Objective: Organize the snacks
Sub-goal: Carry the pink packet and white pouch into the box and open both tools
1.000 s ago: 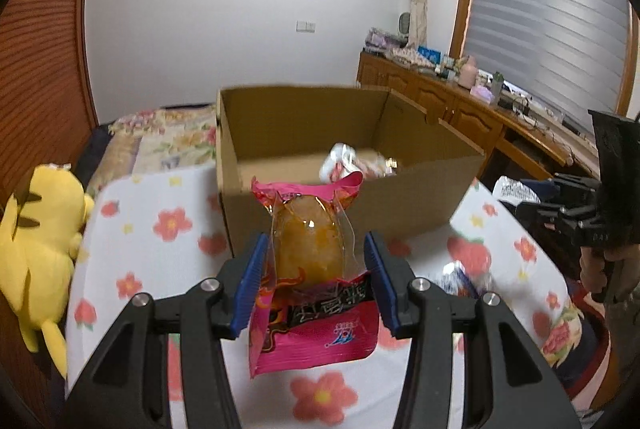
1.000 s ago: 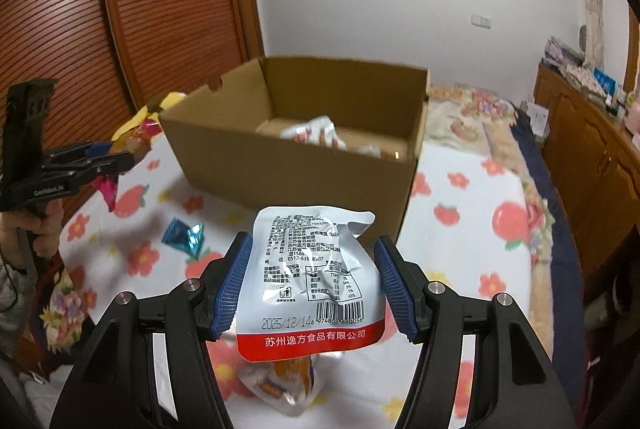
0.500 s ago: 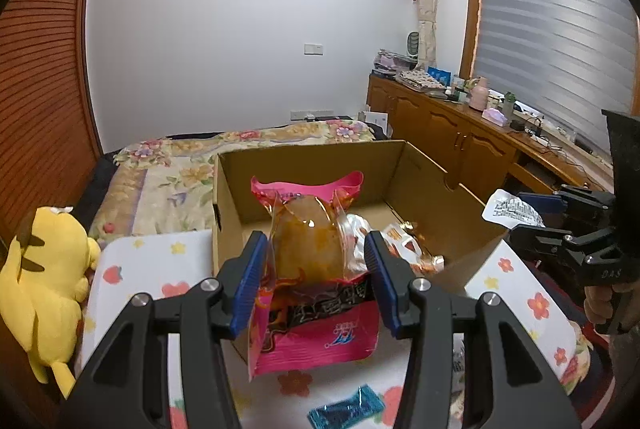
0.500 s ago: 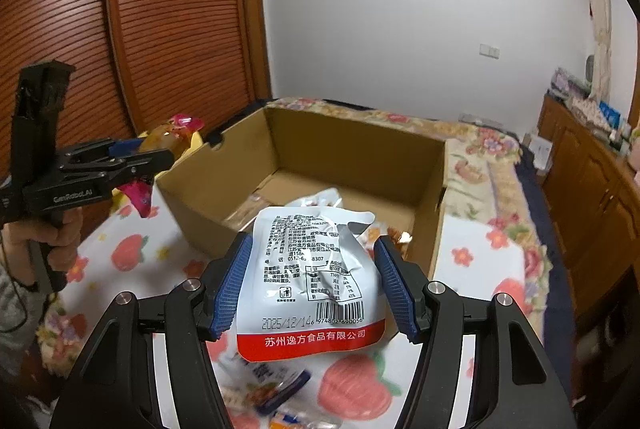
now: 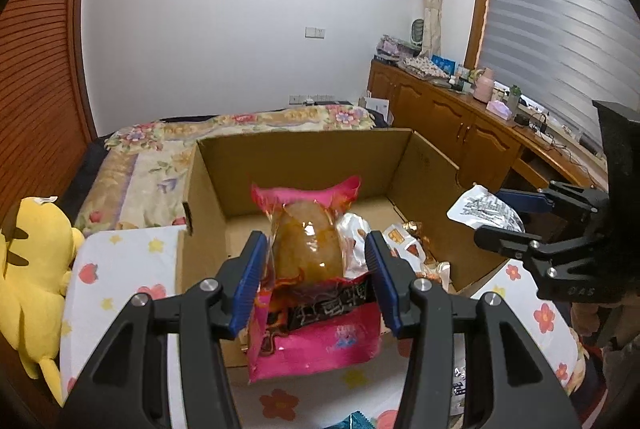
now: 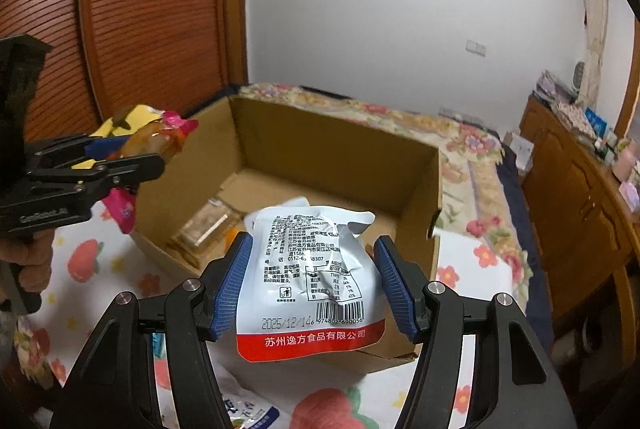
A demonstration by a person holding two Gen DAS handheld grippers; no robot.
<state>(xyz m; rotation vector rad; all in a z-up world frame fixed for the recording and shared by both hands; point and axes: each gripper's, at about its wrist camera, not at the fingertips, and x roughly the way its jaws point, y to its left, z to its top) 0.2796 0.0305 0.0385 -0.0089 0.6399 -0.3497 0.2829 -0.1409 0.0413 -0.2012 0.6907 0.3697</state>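
Observation:
My left gripper (image 5: 314, 263) is shut on a pink snack packet (image 5: 308, 269) with a brown lump inside a clear window, held over the near wall of an open cardboard box (image 5: 304, 157). My right gripper (image 6: 314, 269) is shut on a white and red snack pouch (image 6: 312, 277) printed with a barcode, held above the box's near edge (image 6: 280, 133). Each gripper shows in the other's view: the right one (image 5: 516, 219) at the box's right side, the left one (image 6: 120, 159) at its left corner. Several wrapped snacks (image 5: 404, 249) lie on the box floor.
The box stands on a flower-print cloth (image 5: 116, 269) with loose packets near the front edge (image 6: 244, 409). A yellow plush toy (image 5: 28, 269) lies at the left. A bed (image 5: 240, 125) is behind, wooden cabinets (image 5: 452, 125) at the right.
Both grippers have travelled forward with their packets, from short of the box to over its near wall; the box interior now fills the middle of both views.

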